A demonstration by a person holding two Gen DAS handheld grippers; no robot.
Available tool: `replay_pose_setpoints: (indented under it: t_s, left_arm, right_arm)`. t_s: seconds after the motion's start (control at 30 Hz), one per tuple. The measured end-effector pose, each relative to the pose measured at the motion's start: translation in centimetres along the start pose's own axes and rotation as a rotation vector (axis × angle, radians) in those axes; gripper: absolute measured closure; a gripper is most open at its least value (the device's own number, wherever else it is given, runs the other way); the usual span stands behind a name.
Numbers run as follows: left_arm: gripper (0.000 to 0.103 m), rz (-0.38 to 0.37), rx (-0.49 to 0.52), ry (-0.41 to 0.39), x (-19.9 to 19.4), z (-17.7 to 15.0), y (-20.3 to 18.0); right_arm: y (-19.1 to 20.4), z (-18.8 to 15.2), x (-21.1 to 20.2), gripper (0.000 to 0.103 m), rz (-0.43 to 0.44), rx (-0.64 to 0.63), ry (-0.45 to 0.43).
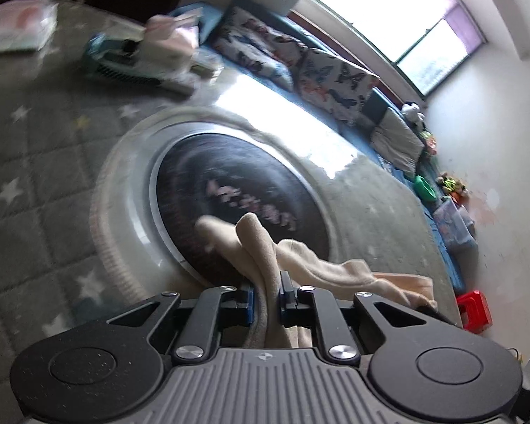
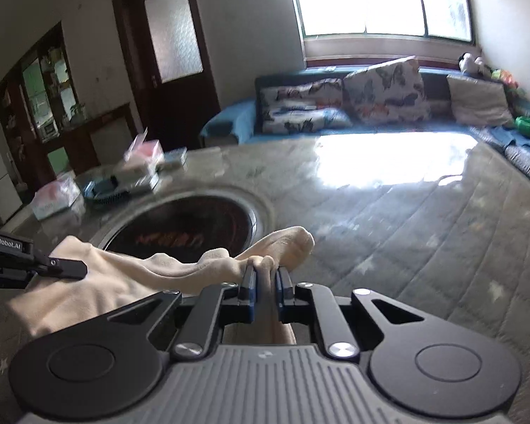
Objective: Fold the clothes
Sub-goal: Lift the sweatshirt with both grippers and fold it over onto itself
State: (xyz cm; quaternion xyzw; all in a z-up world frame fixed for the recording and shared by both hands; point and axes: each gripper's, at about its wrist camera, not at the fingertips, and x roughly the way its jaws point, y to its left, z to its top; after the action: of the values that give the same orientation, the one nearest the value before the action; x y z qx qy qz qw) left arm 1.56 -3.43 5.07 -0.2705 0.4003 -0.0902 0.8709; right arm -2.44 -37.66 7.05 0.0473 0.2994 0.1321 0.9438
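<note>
Tilted downward, both grippers' jaws pinch the cream garment [image 2: 180, 268].

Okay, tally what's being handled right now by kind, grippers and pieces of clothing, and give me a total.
Grippers: 2, the left gripper and the right gripper, both clamped on fabric.
Garments: 1, a cream garment stretched between them.
Total: 3

Round dark inset [image 1: 240, 198] in quilted table cover [image 1: 35, 183], tissue box [image 2: 54, 199], butterfly cushions [image 2: 381, 92] nr window [image 2: 381, 0].

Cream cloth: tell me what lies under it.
Under the cream cloth, pinched by both grippers, shows the grey quilted table cover and part of the dark round inset. Whatever lies directly beneath stays covered.
</note>
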Motion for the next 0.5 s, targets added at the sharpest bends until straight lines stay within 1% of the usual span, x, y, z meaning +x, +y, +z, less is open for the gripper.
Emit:
replay_pose_setpoints:
  t_s: [0.27,0.5]
  left_arm:
    - [0.090,-0.064,0.088,0.021,2.9,1.0,-5.8]
    - [0.090,-0.102,0.181,0.042,6.3,1.4,-10.8]
  right_arm:
    - [-3.4,2.4,-2.1,0.093,-0.105,0.015,-0.068]
    - [-7.5,3.9,-2.7,0.093,-0.194,0.037,-0.088]
